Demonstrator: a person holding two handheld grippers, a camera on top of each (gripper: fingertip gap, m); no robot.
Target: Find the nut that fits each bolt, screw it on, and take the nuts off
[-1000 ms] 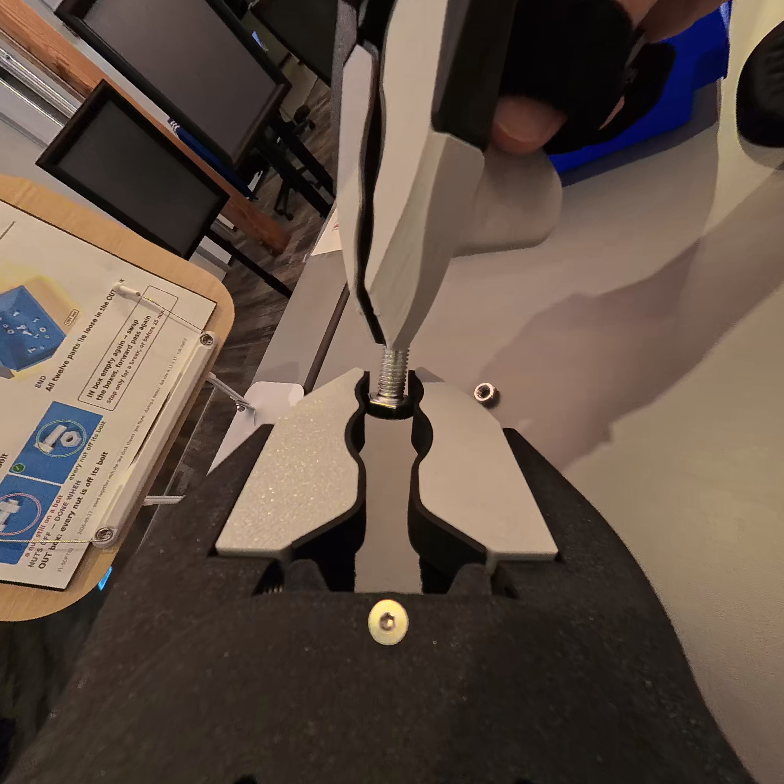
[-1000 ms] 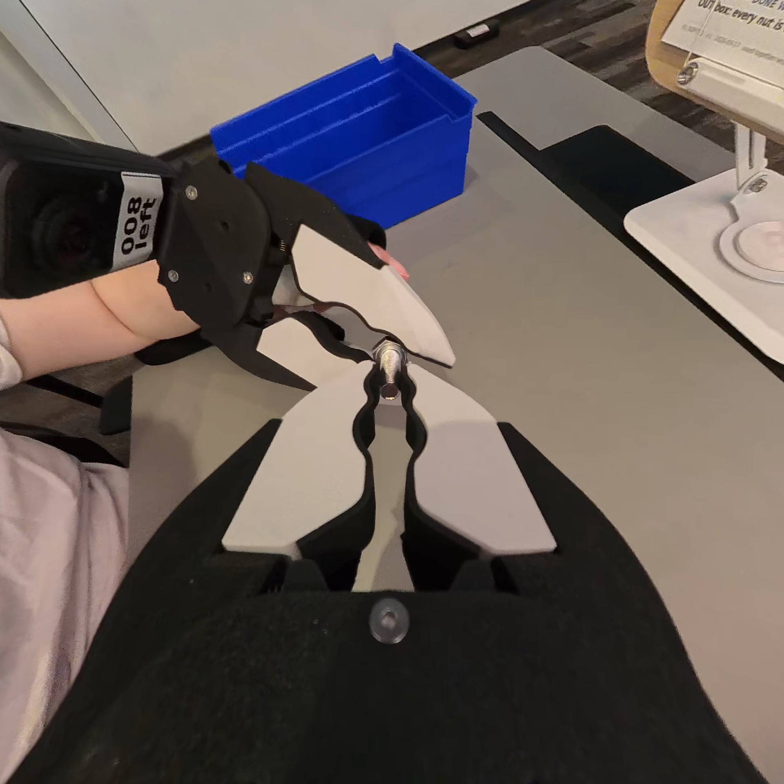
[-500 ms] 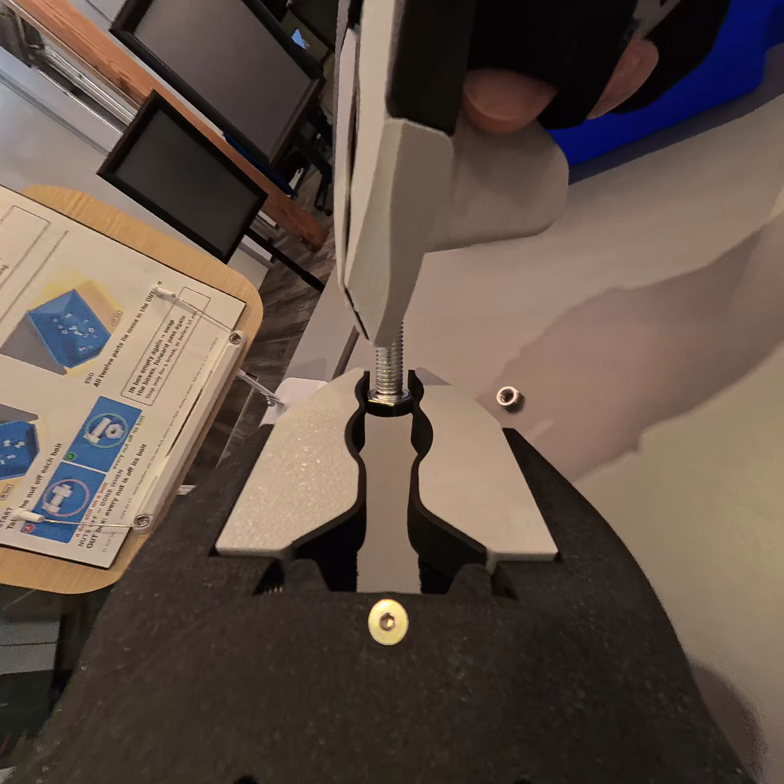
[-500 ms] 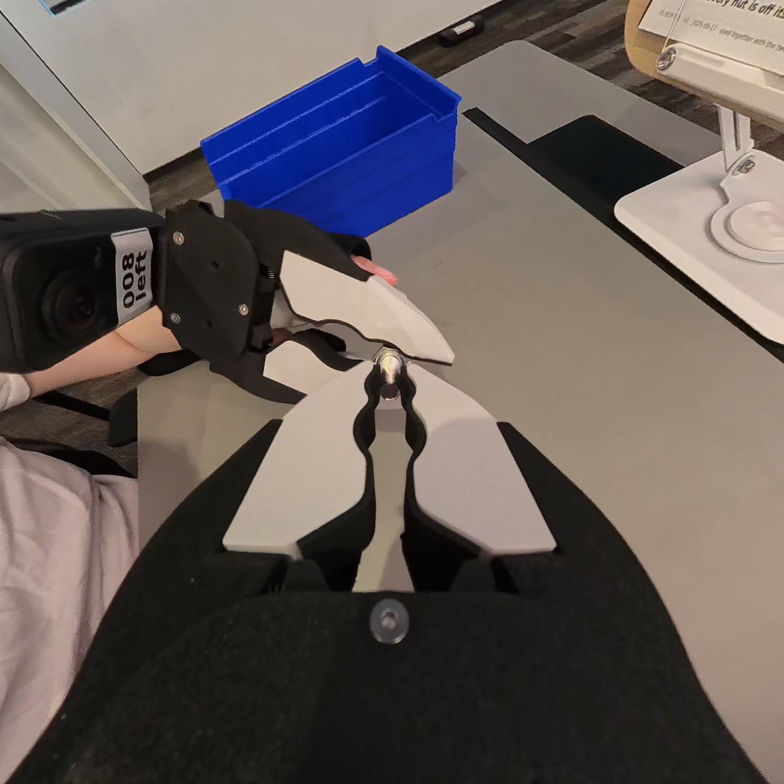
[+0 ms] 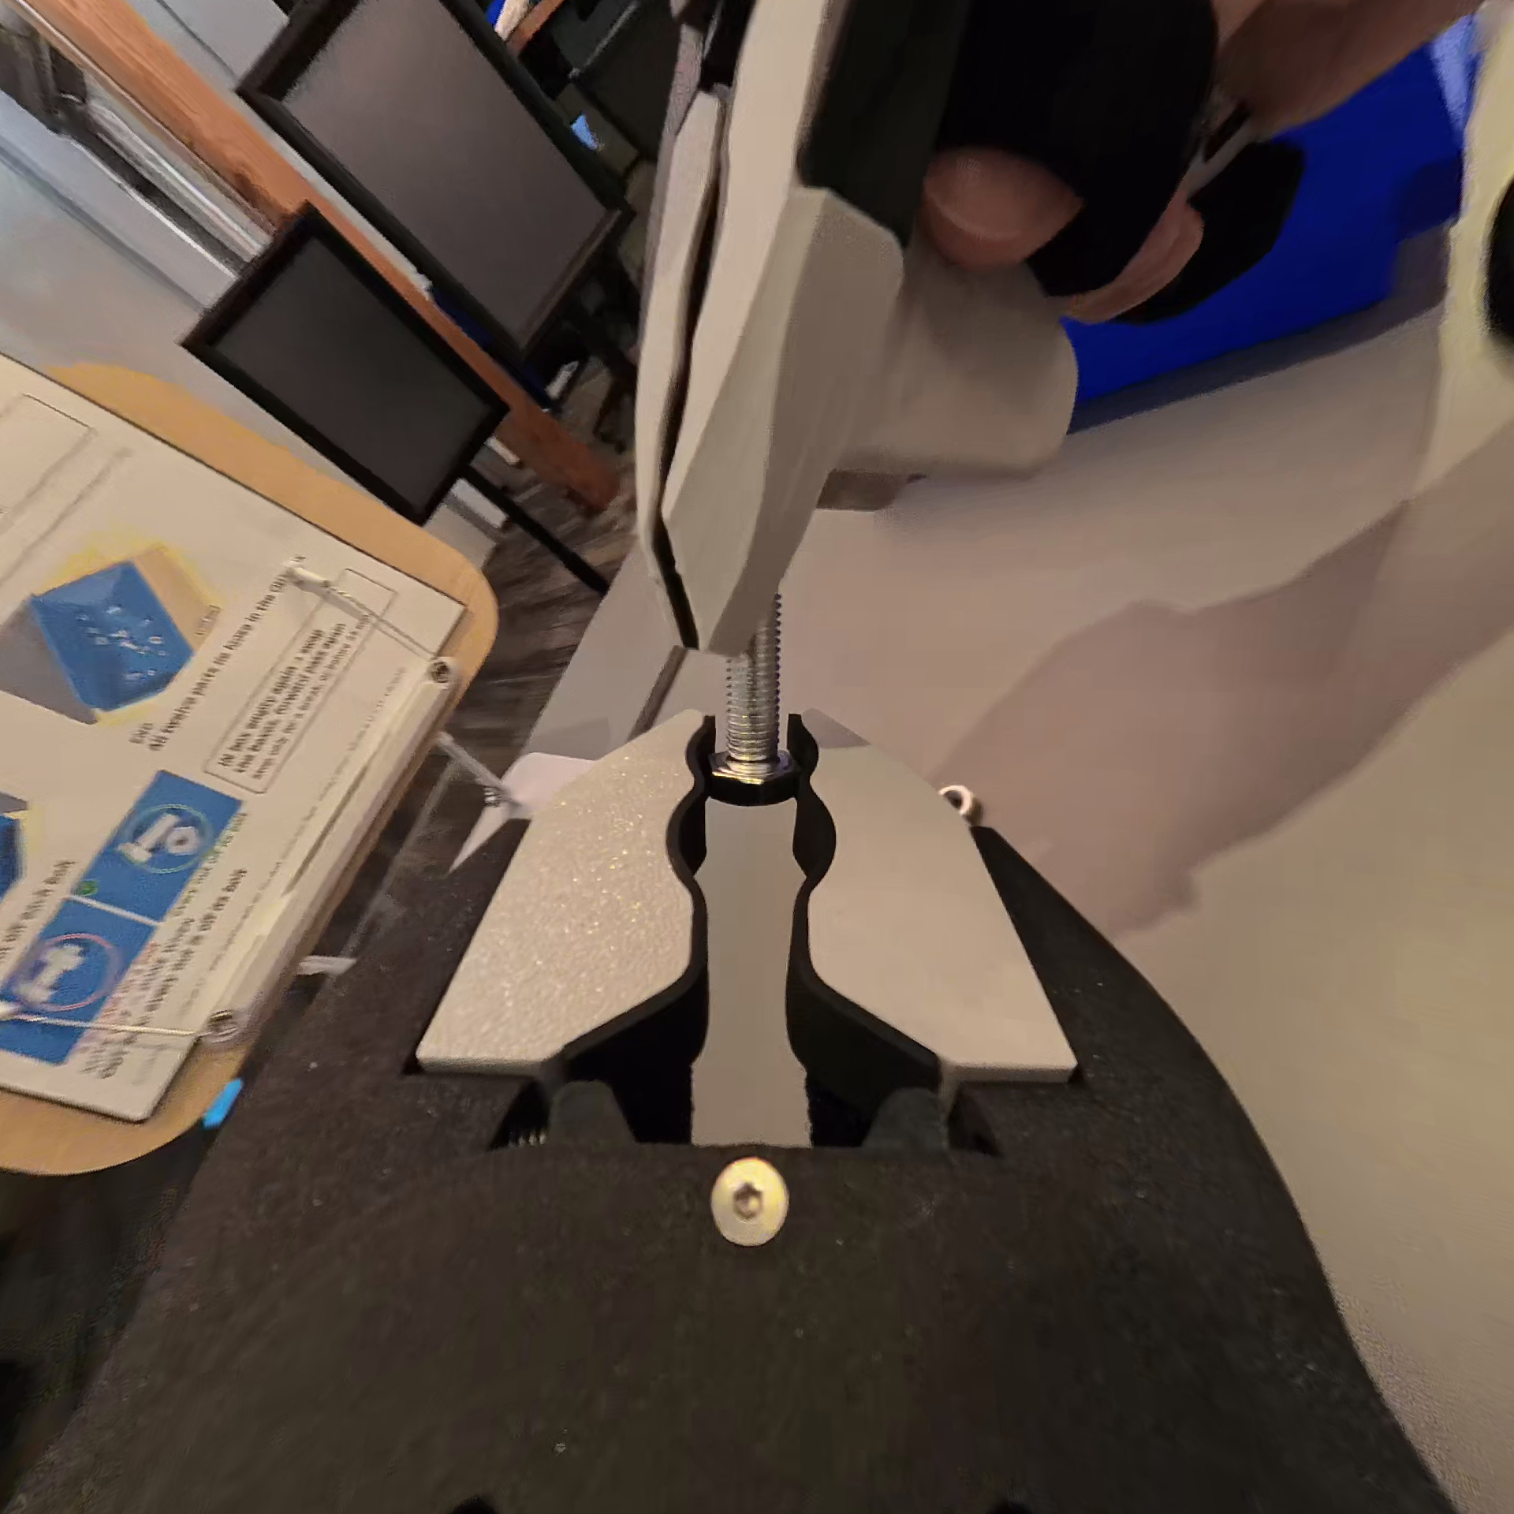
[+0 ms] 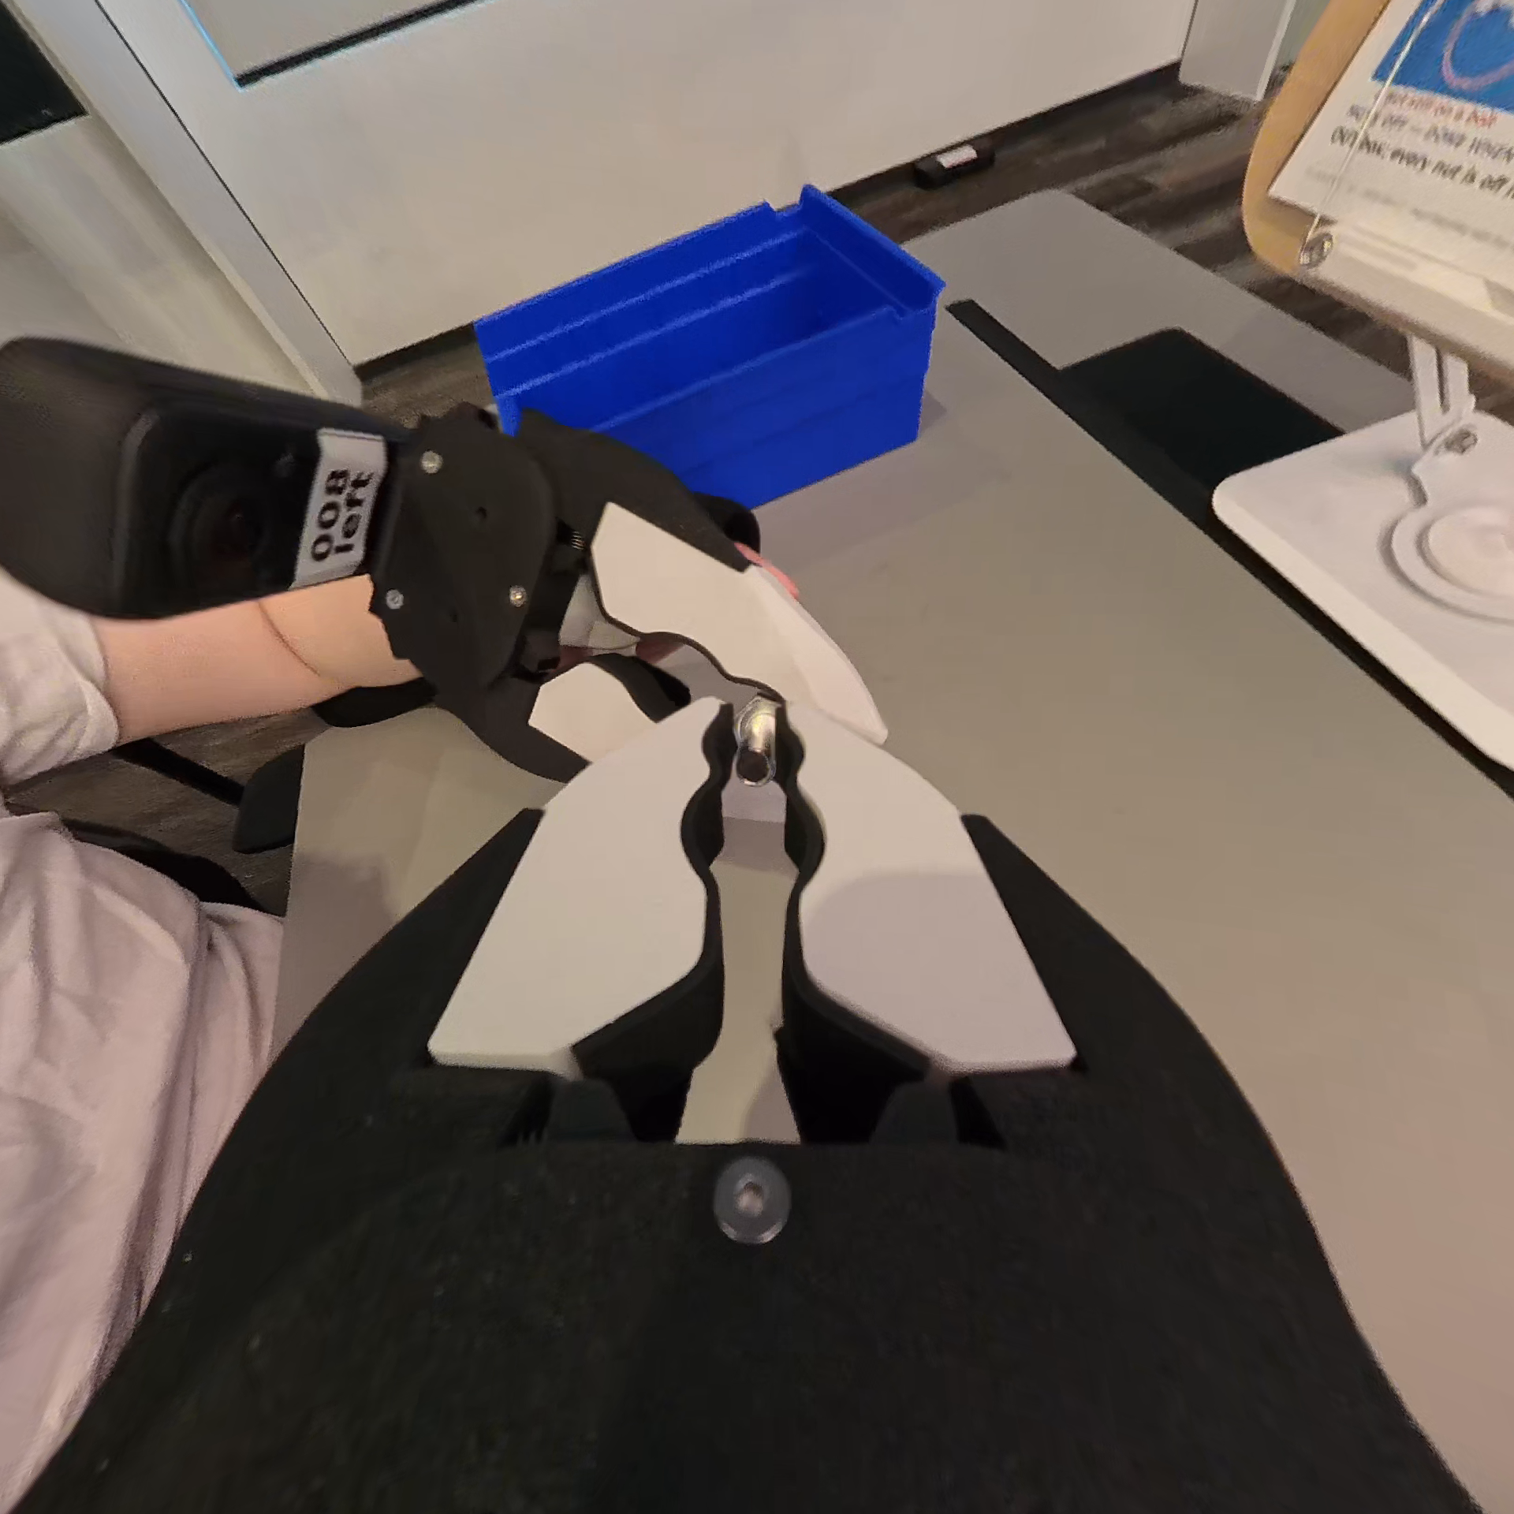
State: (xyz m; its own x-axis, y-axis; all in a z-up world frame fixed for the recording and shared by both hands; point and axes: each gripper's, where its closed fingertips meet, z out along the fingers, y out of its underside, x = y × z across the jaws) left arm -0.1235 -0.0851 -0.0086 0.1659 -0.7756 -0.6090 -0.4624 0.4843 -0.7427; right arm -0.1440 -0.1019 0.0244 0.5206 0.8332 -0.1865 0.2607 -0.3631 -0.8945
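A: What fills most of the scene?

B: A grey worktop [image 6: 1065,737] runs under everything. At its far edge sits a blue bin [image 6: 721,360]; nothing can be made out inside it from this angle. Off to one side is a white stand [image 6: 1360,524] carrying a wooden board with an instruction sheet [image 5: 205,737].

A: And the tools?

B: Both are held above the worktop and meet tip to tip. The left tongs [image 5: 747,766] lie nearly level in their own camera, and the right tongs [image 5: 713,631] come down onto them from above, gripped by a hand [image 5: 1090,188] in a black fingerless glove.

A: What sits between them?

B: A silver threaded bolt [image 5: 754,696]. The right tongs are pressed together on its upper part, with the thread sticking out below their tips. In the right wrist view the bolt [image 6: 758,741] lies in the notch at the tips of the right tongs [image 6: 754,745].

A: And the left one?

B: The left tongs [image 6: 737,655] are pinching a dark hex nut [image 5: 747,774], which sits on the lower end of the thread, caught in the notch between their fingers.

A: Anything smaller?

B: One loose silver nut [image 5: 960,799] lies on the worktop just beyond the left tongs' right-hand finger, partly hidden by it.
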